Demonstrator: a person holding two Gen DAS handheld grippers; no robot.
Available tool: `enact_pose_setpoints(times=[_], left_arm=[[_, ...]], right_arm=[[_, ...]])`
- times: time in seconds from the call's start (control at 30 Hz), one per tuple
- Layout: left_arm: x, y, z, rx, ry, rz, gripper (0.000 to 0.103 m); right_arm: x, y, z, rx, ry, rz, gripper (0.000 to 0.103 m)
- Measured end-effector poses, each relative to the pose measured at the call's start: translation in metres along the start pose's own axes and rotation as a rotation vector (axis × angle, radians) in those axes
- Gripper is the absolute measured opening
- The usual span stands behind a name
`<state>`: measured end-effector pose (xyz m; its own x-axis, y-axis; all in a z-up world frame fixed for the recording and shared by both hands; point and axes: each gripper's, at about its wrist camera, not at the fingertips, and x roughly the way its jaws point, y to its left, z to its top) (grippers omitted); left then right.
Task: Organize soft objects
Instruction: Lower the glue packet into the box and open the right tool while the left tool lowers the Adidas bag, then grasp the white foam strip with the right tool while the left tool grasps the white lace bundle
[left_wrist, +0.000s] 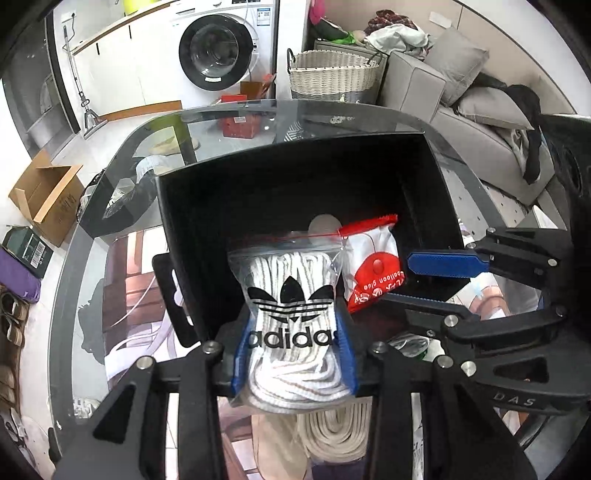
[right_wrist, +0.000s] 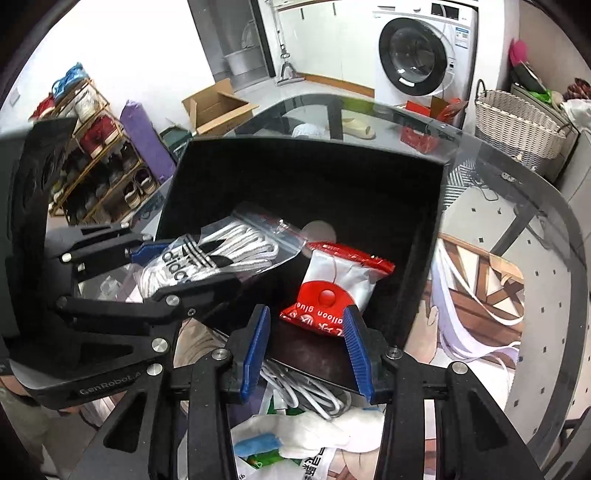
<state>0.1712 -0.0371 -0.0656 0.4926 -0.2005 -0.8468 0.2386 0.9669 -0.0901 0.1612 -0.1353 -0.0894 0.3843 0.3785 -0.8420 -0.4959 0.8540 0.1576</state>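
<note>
- The left gripper (left_wrist: 293, 354) clenches the clear zip bag of white laces (left_wrist: 293, 317) over the black bin (left_wrist: 295, 177).
- The right gripper (right_wrist: 306, 347) is released beside the red-and-white glue packet (right_wrist: 334, 286).
- Only the right wrist view shows white cables (right_wrist: 306, 391) below.

left gripper (left_wrist: 293, 350) clamped, right gripper (right_wrist: 306, 347) fingers spread

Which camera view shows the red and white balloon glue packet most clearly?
The right wrist view: the balloon glue packet lies whole in the black box, ahead of the open right gripper. In the left wrist view, the adidas bag covers the packet's left edge.
</note>
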Motion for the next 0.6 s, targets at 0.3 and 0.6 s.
enact_pose_setpoints(times=[0.3, 0.6], left_arm=[[-0.018, 0.003, 0.000, -0.004, -0.090, 0.059, 0.059], [-0.052, 0.012, -0.013, -0.031, -0.127, 0.032, 0.063]], right_arm=[[-0.029, -0.003, 0.005, 0.004, -0.088, 0.001, 0.043], [-0.077, 0.005, -0.033, -0.136, -0.049, 0.041, 0.043]])
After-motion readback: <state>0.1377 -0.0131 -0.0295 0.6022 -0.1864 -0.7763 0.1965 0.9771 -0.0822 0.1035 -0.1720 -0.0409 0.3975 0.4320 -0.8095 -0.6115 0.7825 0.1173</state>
